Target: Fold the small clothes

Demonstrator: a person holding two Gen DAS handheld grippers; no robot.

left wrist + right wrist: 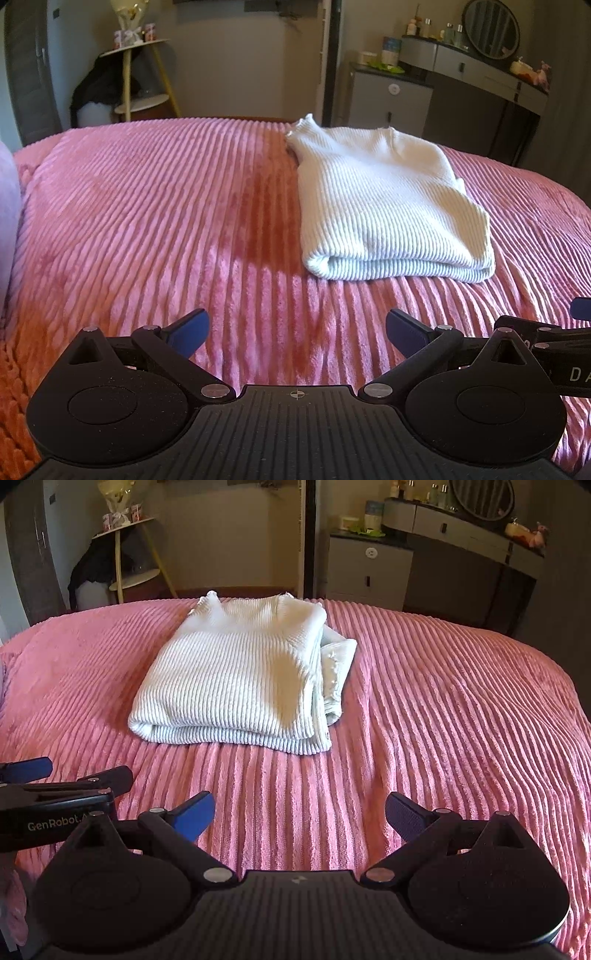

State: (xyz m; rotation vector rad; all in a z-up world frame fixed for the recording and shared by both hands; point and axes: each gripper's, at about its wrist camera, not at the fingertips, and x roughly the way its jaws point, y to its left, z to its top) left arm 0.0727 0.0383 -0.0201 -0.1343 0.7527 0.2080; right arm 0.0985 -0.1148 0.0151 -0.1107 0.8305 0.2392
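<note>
On the bed (147,206): white knit sweater (384,206) lies folded, apparently finished.
Left tool (297,330) and right tool (300,814), short of the sweater, gape empty; next, probably tidy its loose side layer.

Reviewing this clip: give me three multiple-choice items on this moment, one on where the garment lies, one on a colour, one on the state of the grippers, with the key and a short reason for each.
1. Where does the white knit garment lie?
A. On the pink ribbed bedspread
B. On the round side table
C. Held in a gripper

2. What colour are the gripper finger pads?
A. Red
B. Blue
C. Yellow

3. What state are the left gripper and right gripper in?
A. Both shut on the garment
B. One open, one shut
C. Both open and empty

Key: 1 A, the garment rests folded on the bedspread, beyond both grippers. 2 B, the pads show blue in both wrist views. 3 C, each pair of fingers stands wide apart over bare bedspread, short of the garment.
</note>
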